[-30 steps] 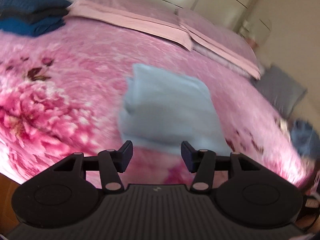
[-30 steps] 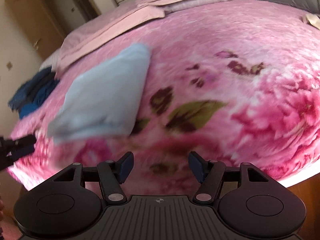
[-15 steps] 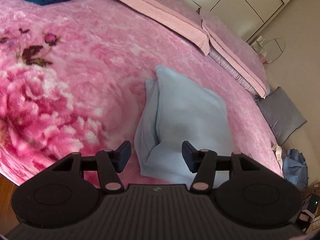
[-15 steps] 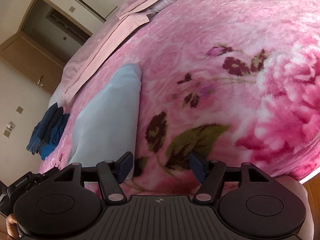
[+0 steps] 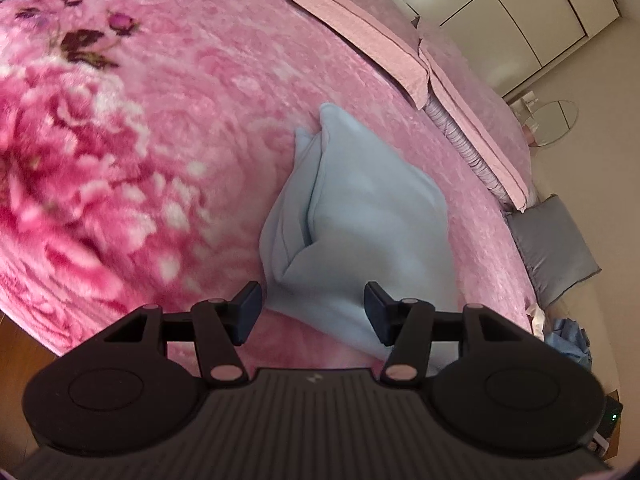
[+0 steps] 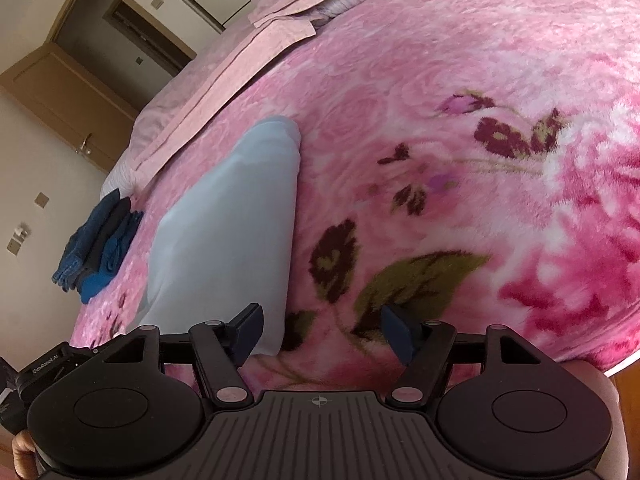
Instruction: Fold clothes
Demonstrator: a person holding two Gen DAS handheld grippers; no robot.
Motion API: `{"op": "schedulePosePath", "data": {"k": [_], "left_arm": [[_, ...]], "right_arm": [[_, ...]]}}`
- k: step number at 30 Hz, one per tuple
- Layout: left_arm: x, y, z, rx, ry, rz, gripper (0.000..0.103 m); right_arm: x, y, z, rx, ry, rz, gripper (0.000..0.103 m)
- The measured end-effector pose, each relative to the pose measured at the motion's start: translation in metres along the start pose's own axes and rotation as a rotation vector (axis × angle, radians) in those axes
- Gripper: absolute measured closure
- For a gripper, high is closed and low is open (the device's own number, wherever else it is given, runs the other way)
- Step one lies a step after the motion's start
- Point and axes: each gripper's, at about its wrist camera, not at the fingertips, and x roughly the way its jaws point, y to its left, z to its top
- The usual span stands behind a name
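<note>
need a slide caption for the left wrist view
Open left gripper poised over a folded light blue garment lying on a pink floral blanket.

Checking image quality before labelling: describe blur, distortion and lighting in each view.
Left wrist view: strong fisheye bend, blanket flowers smeared at left, light blue garment fairly sharp, soft even light. Right wrist view: same bend, blanket's right edge washed out, dark blue clothes sharp.

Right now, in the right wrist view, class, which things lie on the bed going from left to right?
Stack of dark blue clothes → folded light blue garment → green leaf printed on the pink floral blanket.
</note>
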Motion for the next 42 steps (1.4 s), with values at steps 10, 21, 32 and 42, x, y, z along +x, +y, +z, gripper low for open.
{"op": "schedulePosePath", "data": {"k": [10,21,32,42], "left_arm": [[-0.005,-0.004,-0.021,-0.070,-0.011,-0.018,0.051],[0.004,-0.010,-0.045,-0.212,-0.068,-0.038,0.051],[0.007,-0.013,-0.050,-0.329,-0.173,-0.031,0.042],[0.026,-0.013,-0.045,-0.289,-0.232,-0.037,0.085]], "right_arm": [[0.000,0.002,0.000,-0.003,0.004,-0.008,0.034],[-0.009,0.003,-0.003,-0.058,0.015,-0.066,0.034],[-0.014,0.010,0.000,-0.232,0.011,-0.161,0.034],[-0.003,0.011,0.020,-0.298,0.030,-0.172,0.034]]}}
